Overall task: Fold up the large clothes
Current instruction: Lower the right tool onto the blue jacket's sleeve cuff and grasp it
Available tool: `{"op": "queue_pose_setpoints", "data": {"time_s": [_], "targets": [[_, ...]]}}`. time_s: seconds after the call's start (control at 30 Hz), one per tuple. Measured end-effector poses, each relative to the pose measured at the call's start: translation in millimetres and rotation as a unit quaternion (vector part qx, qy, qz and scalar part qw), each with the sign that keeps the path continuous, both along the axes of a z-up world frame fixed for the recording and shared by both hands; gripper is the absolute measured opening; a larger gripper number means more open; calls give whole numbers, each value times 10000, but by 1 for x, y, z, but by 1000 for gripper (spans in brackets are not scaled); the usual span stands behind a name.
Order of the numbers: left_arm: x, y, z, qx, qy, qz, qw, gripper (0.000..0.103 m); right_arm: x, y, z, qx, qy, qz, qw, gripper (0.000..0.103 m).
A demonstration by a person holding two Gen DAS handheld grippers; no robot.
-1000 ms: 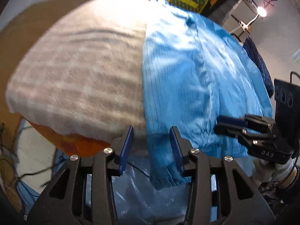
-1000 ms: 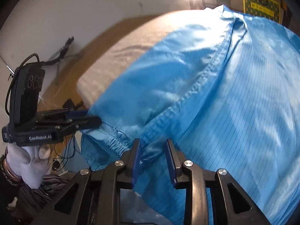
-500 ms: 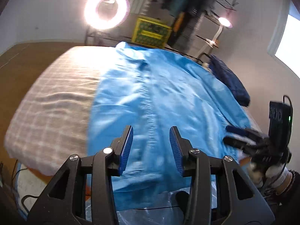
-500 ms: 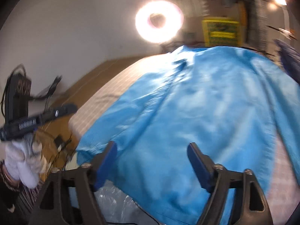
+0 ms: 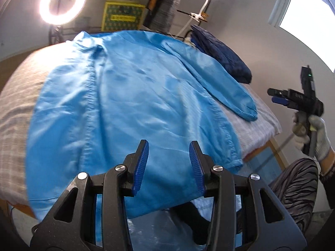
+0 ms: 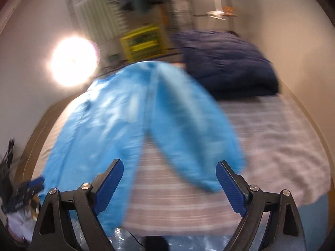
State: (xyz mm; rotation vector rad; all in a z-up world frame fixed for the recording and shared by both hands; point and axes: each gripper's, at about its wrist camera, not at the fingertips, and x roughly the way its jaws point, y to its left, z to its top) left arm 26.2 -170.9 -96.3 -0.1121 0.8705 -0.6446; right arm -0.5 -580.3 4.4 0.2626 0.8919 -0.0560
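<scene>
Blue, thin, faintly gridded fabric: the garment (image 5: 129, 104) is a big long-sleeved jacket/coat lying spread on the bed (image 5: 14, 113), collar at the far end by the ring light (image 5: 62, 3), hem hanging a bit over the near edge. One side already looks turned in: its left edge runs straight w/ a stitched seam and no sleeve sticks out there. The other sleeve (image 5: 219, 83) lies out at an angle on the grey checked cover, cuff toward the right edge of the bed, not yet folded. So progress is early, approx one side fold of several; left to do, as I judge it: bring that sleeve in, then fold the body lengthwise/crosswise into a compact stack. Left gripper (image 5: 168, 168) hovers above the hem, jaws partly apart, nothing between them. Right gripper (image 6: 169, 186) has just been opening; jaws wide, empty, looking along the free sleeve in a blurred right wrist view. In the left wrist view it's off to the right of the bed, held in a gloved hand (image 5: 312, 133). Dark navy bundle (image 5: 219, 52) sits at the far right corner, untouched.
</scene>
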Motion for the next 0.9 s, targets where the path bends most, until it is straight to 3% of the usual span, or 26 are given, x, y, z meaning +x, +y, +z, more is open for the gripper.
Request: {"op": "queue_pose_setpoints", "data": {"time_s": [0.13, 0.27, 0.4, 0.57, 0.67, 0.7, 0.73, 0.77, 0.83, 0.9], "targets": [[2, -31, 0, -88, 36, -310, 9995, 41, 0, -56, -15, 275, 222, -416, 9985, 92], [1, -70, -2, 12, -25, -672, 9977, 41, 1, -85, -43, 387, 345, -793, 9955, 92], [-1, -104, -17, -177, 223, -962, 9950, 41, -3, -95, -68, 1018, 284, -945, 9899, 92], [-10, -130, -30, -48, 369, -1269, 9912, 41, 9, -86, -91, 966, 376, -825, 9912, 88], [-15, -122, -23, 10, 254, -1273, 9915, 41, 18, -76, -100, 958, 501, -594, 9924, 70], [-16, -118, -20, 0, 232, -1232, 9921, 41, 19, -74, -100, 871, 500, -566, 9933, 56], [-16, -113, -17, -12, 216, -1184, 9927, 41, 22, -70, -99, 774, 546, -514, 9942, 33], [-15, -106, -13, -32, 202, -1115, 9936, 41, 24, -69, -99, 790, 605, -455, 9940, 25], [-13, -93, -7, -69, 173, -1022, 9946, 41, 27, -66, -94, 725, 616, -433, 9945, 12], [-9, -80, 0, -96, 141, -913, 9957, 41, 27, -59, -82, 566, 498, -349, 9965, 11]]}}
